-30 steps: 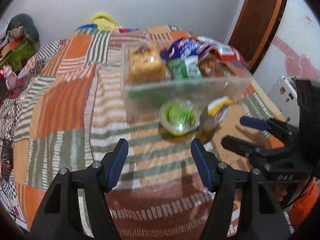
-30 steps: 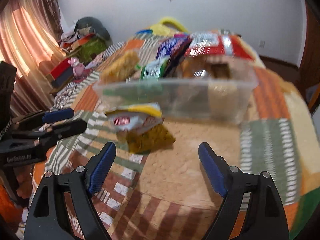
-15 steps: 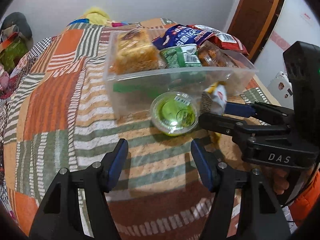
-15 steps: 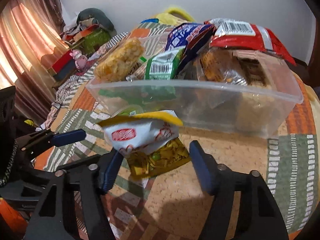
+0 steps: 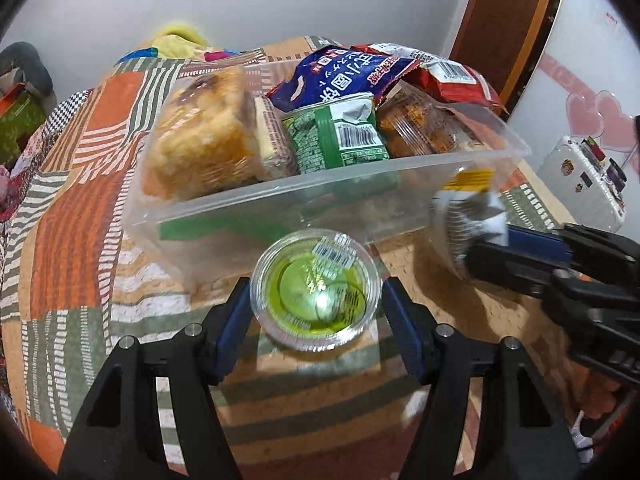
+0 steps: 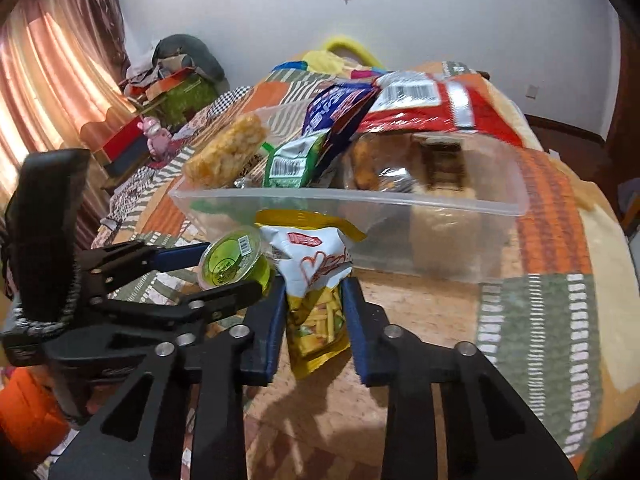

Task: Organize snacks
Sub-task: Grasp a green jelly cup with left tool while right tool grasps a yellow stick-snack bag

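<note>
A clear plastic bin (image 5: 248, 208) (image 6: 400, 208) on the patchwork bedspread holds several snack packs: a yellow puffed bar, a green pack, a blue bag and a red bag. My left gripper (image 5: 316, 312) is shut on a green jelly cup (image 5: 316, 304), also seen in the right wrist view (image 6: 230, 260), just in front of the bin. My right gripper (image 6: 314, 308) is shut on a white and yellow snack packet (image 6: 316, 280) and holds it beside the cup, near the bin's front wall. The packet also shows in the left wrist view (image 5: 468, 216).
The bedspread (image 5: 72, 208) spreads left and behind the bin. A white case (image 5: 584, 184) stands off the bed at the right. Clutter and a curtain (image 6: 60, 92) lie at the far left of the right wrist view.
Both grippers moved forward and closed: the left one on the jelly cup, the right one on the snack packet, which now hangs upright off the bedspread.
</note>
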A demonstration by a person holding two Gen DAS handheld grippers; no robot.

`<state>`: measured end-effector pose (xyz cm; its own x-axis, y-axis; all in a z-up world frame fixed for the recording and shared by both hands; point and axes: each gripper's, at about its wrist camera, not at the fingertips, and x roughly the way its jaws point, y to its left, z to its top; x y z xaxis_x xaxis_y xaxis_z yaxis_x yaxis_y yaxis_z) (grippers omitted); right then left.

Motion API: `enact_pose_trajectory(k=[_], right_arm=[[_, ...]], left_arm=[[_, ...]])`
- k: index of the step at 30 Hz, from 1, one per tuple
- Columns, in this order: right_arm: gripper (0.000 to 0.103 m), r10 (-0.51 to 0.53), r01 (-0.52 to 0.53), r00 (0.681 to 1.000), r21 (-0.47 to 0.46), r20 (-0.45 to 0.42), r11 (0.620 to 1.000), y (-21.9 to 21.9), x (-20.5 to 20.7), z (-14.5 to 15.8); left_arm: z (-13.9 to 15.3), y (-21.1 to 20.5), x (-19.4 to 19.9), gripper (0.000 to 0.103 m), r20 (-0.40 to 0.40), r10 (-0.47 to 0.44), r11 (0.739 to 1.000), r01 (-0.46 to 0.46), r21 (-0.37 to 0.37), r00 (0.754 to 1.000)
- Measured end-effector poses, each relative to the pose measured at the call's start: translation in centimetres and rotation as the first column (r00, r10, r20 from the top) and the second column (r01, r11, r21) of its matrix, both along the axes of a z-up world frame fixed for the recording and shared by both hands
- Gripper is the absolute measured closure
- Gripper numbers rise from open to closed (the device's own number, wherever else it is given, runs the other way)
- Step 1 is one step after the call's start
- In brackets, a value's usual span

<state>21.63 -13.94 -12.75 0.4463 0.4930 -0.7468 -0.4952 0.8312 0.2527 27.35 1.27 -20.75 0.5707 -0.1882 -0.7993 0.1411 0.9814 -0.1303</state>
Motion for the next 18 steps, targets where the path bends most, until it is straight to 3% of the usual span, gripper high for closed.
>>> enact_pose_trajectory(k=[2, 7, 11, 15, 18], right_arm=[[0.082, -0.011, 0.011, 1.000, -0.001, 0.010, 1.000, -0.3, -0.2, 0.2], [0.083, -0.021, 0.021, 1.000, -0.010, 0.014, 1.000, -0.8, -0.1, 0.0], [0.076, -0.026, 0.025, 1.000, -0.049, -0.011, 0.998, 0.0, 0.6, -0.8], [0.060, -0.012, 0.009, 0.999, -0.092, -0.032, 0.996, 1.0, 1.4, -1.7], [0.055, -0.009, 0.003, 0.998, -0.106, -0.059, 0.994, 1.3, 2.1, -2.4]], left_arm=[[-0.1, -0.4, 0.1, 0.044, 0.007, 0.003, 1.000, -0.003, 0.013, 1.000], [0.3, -0.8, -0.7, 0.044, 0.024, -0.021, 1.000, 0.021, 0.010, 0.999], [0.6, -0.7, -1.8, 0.044, 0.032, -0.023, 1.000, 0.023, 0.010, 0.999], [0.8, -0.1, -2.8, 0.044, 0.026, -0.014, 1.000, 0.014, -0.002, 1.000], [0.9, 0.4, -3.2, 0.044, 0.022, -0.007, 1.000, 0.007, -0.006, 1.000]])
